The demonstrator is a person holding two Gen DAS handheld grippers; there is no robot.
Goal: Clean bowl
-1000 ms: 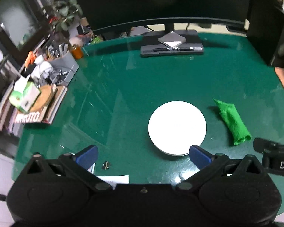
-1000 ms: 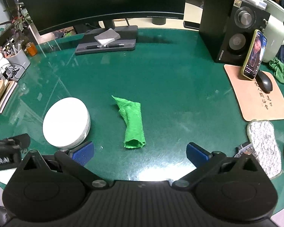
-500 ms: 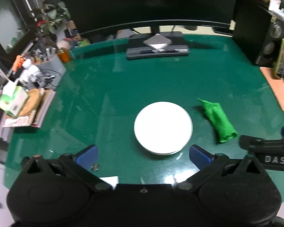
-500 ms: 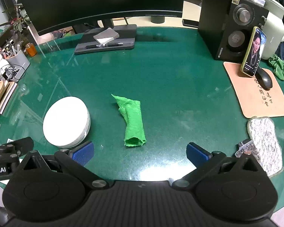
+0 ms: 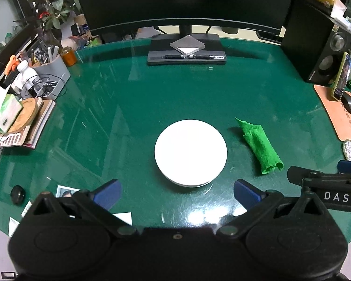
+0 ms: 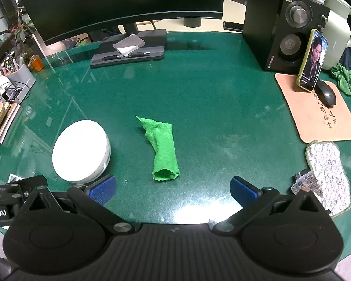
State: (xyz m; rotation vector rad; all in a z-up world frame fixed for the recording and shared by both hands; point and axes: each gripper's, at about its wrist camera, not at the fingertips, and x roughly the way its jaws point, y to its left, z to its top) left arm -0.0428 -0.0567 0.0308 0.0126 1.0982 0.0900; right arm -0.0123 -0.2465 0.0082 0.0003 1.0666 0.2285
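Since a second ago the left gripper [image 5: 176,193] has swung so the bowl [image 5: 190,152] sits centred just ahead of its parted, empty fingers; the right gripper [image 6: 173,188] has barely shifted, also spread wide and holding nothing, aimed at the green cloth [image 6: 162,151] beyond it. Upside down on the glass-topped table [image 6: 210,98], the bowl looks hard, smooth and breakable, best pinched at its rim; soft, light cloth suits a mid-roll pinch.
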